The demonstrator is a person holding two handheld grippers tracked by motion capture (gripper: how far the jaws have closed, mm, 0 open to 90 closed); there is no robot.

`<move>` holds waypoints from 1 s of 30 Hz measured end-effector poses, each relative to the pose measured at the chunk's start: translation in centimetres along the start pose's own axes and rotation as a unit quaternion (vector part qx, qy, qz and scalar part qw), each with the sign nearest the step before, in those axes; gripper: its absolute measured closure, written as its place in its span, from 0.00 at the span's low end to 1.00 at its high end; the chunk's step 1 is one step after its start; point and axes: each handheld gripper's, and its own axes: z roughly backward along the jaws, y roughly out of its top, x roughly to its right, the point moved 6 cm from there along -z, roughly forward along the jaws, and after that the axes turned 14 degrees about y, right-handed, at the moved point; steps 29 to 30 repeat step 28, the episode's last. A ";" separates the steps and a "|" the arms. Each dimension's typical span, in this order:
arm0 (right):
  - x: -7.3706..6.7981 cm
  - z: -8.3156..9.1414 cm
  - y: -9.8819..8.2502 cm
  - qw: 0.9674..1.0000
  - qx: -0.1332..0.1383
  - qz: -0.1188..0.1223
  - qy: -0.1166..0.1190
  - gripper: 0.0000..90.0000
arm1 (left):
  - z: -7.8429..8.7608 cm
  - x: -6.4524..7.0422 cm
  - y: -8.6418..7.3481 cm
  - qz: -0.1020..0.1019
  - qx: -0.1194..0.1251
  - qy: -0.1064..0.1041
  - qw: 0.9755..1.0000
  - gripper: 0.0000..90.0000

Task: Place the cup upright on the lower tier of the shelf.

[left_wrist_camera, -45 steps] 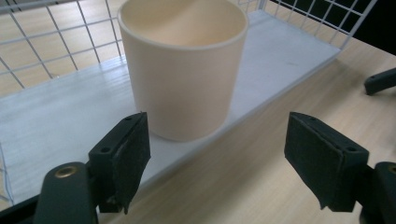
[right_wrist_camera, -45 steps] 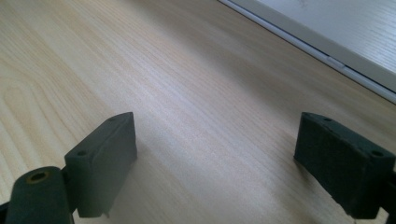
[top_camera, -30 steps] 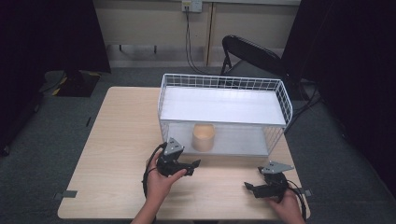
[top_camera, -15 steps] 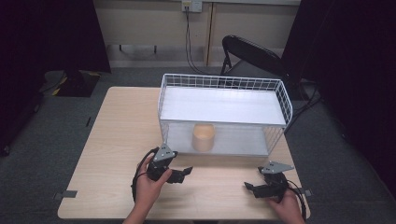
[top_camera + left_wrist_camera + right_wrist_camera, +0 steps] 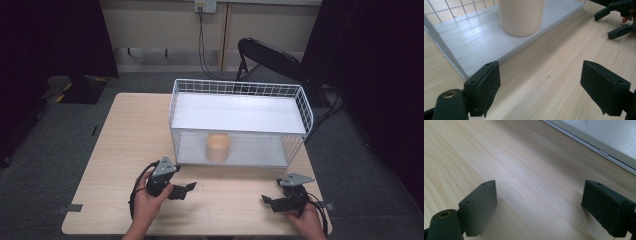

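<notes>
Left gripper (image 5: pixel 186 190) low over my table (image 5: pixel 125 130), jaws spread, empty, angled toward cup (image 5: pixel 218 146); right gripper (image 5: pixel 267 202) likewise spread.

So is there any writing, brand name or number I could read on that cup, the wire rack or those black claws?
None can be read.
Tan cup: plain sides, no print seen.
White wire rack: bare wire and boards, no label.
Left claw and right claw: black, open, no marking visible.
Wall outlet: too small to show any text.
</notes>
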 end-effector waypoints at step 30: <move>0.0 0.0 0.0 1.000 0.000 0.000 0.000 0.14 | 0.8 -2.2 -5.3 -0.006 -0.050 0.017 0.999 0.18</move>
